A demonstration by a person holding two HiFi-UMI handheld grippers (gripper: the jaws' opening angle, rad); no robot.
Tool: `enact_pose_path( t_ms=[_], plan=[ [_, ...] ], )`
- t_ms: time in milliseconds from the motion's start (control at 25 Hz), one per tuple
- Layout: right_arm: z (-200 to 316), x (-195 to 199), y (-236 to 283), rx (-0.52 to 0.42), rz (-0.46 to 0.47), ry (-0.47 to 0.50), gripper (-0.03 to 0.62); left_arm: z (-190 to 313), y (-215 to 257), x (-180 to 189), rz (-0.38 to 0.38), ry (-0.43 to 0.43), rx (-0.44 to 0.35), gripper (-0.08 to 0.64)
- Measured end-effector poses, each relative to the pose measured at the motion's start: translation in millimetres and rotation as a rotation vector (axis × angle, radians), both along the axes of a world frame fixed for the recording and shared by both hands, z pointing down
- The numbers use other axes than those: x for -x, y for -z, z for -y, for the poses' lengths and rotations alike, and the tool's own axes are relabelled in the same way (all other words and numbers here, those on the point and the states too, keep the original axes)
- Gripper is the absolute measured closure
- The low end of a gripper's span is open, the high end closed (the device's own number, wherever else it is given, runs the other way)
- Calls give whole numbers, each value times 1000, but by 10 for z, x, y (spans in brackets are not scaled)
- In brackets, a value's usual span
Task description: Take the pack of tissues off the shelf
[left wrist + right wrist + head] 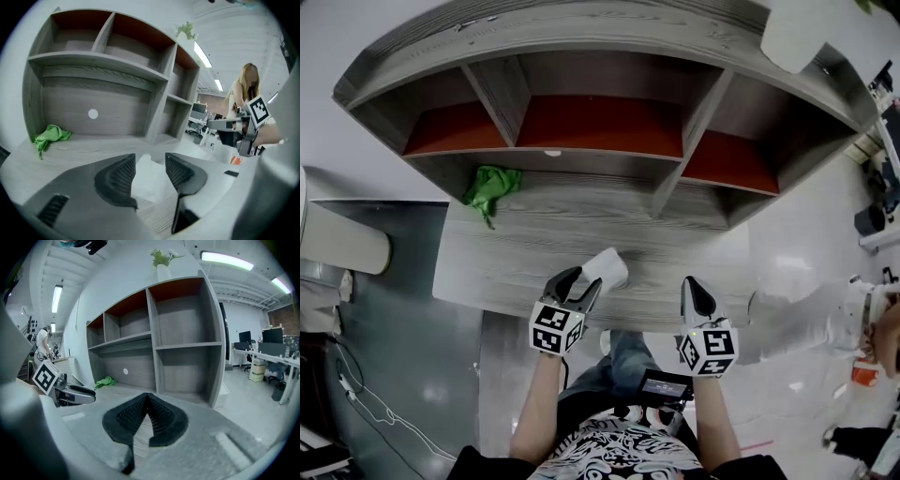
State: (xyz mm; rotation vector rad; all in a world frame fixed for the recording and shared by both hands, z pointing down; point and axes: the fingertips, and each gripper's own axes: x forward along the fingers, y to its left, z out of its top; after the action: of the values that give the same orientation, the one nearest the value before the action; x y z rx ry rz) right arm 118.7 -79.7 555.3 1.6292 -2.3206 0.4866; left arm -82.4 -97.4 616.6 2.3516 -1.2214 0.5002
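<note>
**Tissues out of the shelf and down on the bench, left jaws spread around them**

Here's how it stands. The pack of tissues [607,265] is a white bundle lying on the grey wood bench [516,253], close to its near edge. It's well clear of the shelf [581,33] compartments behind it, and the red-backed openings on the far side show nothing inside. So the main job looks done to me, and the pack is out. What's left, by my reckoning, is only to draw the hand away.

The left gripper [575,286] points forward and somewhat downward over the near edge of the bench. Its jaws are spread wide. From its own camera the pack [149,180] sits in the gap between the two ribbed pads, which don't look to be pressing on it. I'd call that a loose straddle, not a grip.

Over to the right gripper [696,295]. It's held out just beside the left one, further right, over the same near edge and tilted down a little. Its jaws [146,404] are pressed together with nothing between them, so it plays no part here.

Far left on the bench, against the shelf's back wall, a crumpled green cloth [490,187] lies well apart from the pack and both grippers.
</note>
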Motion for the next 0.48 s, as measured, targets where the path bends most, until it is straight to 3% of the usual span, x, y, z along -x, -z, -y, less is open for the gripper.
enact_pose_path(
  t_ms=[240, 480],
  plan=[
    [98, 129, 133, -36, 5, 18, 588, 132, 583, 92, -81, 58, -134, 454],
    [127, 227, 393, -76, 4, 25, 588, 167, 1172, 136, -114, 77, -244, 543]
  ],
)
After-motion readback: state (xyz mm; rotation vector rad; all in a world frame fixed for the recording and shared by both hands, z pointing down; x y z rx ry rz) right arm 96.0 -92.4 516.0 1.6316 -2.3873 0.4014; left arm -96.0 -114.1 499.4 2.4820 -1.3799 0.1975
